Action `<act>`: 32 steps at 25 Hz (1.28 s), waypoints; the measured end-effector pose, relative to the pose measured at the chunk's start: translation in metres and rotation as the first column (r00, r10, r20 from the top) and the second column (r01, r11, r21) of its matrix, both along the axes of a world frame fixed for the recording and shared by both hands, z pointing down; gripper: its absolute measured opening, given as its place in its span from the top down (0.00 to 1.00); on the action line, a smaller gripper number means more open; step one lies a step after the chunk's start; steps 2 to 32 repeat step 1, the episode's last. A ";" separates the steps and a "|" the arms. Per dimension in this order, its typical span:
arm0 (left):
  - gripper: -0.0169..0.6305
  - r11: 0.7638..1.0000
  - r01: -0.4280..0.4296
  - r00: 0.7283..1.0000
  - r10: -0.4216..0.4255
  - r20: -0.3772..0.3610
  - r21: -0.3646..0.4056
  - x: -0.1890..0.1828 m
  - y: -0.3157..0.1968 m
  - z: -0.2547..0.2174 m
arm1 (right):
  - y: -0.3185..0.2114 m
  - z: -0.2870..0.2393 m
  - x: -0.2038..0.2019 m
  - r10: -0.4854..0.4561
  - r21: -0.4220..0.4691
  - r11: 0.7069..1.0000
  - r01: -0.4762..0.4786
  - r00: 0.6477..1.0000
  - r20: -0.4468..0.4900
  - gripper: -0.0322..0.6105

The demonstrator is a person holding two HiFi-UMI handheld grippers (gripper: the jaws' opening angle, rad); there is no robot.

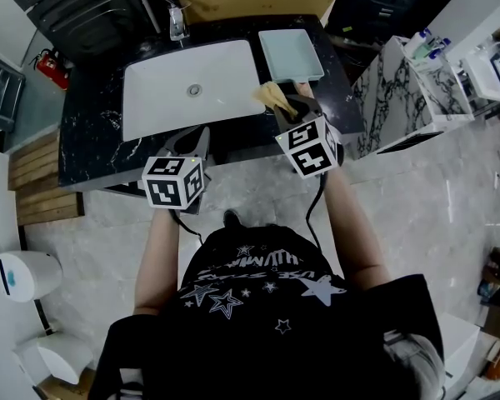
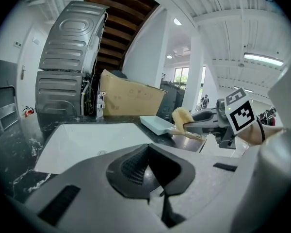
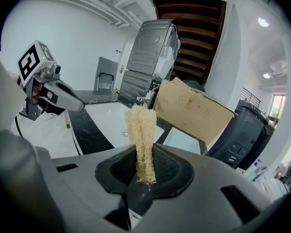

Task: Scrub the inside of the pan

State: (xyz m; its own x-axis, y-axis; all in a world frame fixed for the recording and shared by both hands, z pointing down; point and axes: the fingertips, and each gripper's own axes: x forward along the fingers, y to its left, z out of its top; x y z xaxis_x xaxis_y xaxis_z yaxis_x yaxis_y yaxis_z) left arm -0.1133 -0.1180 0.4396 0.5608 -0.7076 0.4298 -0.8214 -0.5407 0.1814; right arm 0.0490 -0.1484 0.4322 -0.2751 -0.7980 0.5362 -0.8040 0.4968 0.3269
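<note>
Right tool [image 3: 144, 174] clamps a loofah scrubber [image 3: 140, 135] upright. Left tool [image 2: 154, 176] is closed and empty. The pale rectangular pan [image 1: 290, 54] sits unheld on the tabletop [image 1: 92, 132], at 12 o'clock of the right tool. Risk: scrubbing may shove the unbraced pan toward the sink [image 1: 192, 90] at its 9 o'clock.

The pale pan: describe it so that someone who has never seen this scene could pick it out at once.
Start at the black marble counter with the white sink sunk into it. Just right of the sink lies the pan. It is a shallow, pale blue-green rectangle with a raised rim, far smaller than the sink.
</note>
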 end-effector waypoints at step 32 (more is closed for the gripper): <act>0.96 1.000 0.001 1.000 -0.001 0.000 0.001 0.000 -0.001 0.000 | 0.000 0.000 -0.001 0.001 0.001 1.000 -0.001 1.000 0.001 0.84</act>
